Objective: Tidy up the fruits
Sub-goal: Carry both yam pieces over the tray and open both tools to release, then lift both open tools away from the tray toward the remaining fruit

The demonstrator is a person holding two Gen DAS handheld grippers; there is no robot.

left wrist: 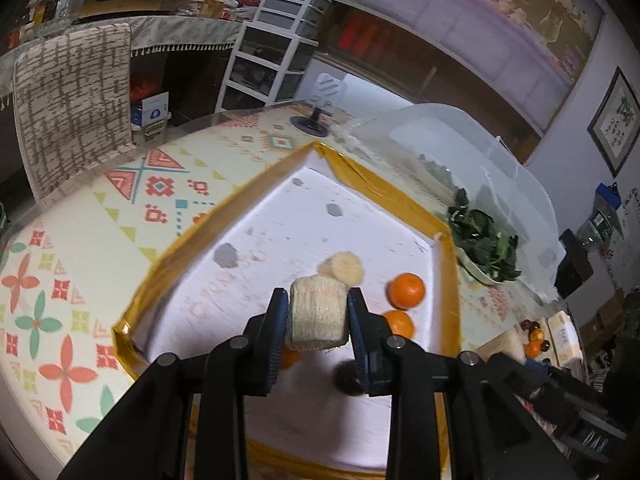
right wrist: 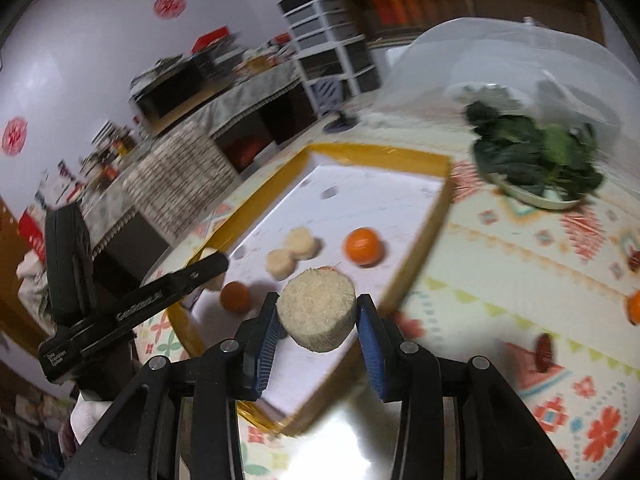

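Looking like roughly the halfway mark, judging by what's in the tray versus what's lying outside it. Biggest thing first: the gold-rimmed tray (left wrist: pixel 400 196) sits straight ahead of and below both sets of jaws, and it already holds a few pieces. Beyond the left jaws there are two pale round slices (left wrist: pixel 344 267), and off to their right two oranges (left wrist: pixel 405 290) just beside each other, plus something dark and blurry right under the tips that I can't identify. Each gripper has its own pale fibrous chunk: the left gripper (left wrist: pixel 318 314) is clamped on one chunk (left wrist: pixel 317 311) over the tray floor, and the right gripper (right wrist: pixel 316 322) is squeezed onto another chunk (right wrist: pixel 316 314), hanging above the tray's near edge. So both pieces are carried, not set down yet. Well off to the right of the right jaws, out on the patterned tablecloth (right wrist: pixel 500 280), there's a loose orange (right wrist: pixel 634 307) and a small reddish fruit (right wrist: pixel 545 353), so I'd guess those are left to collect.
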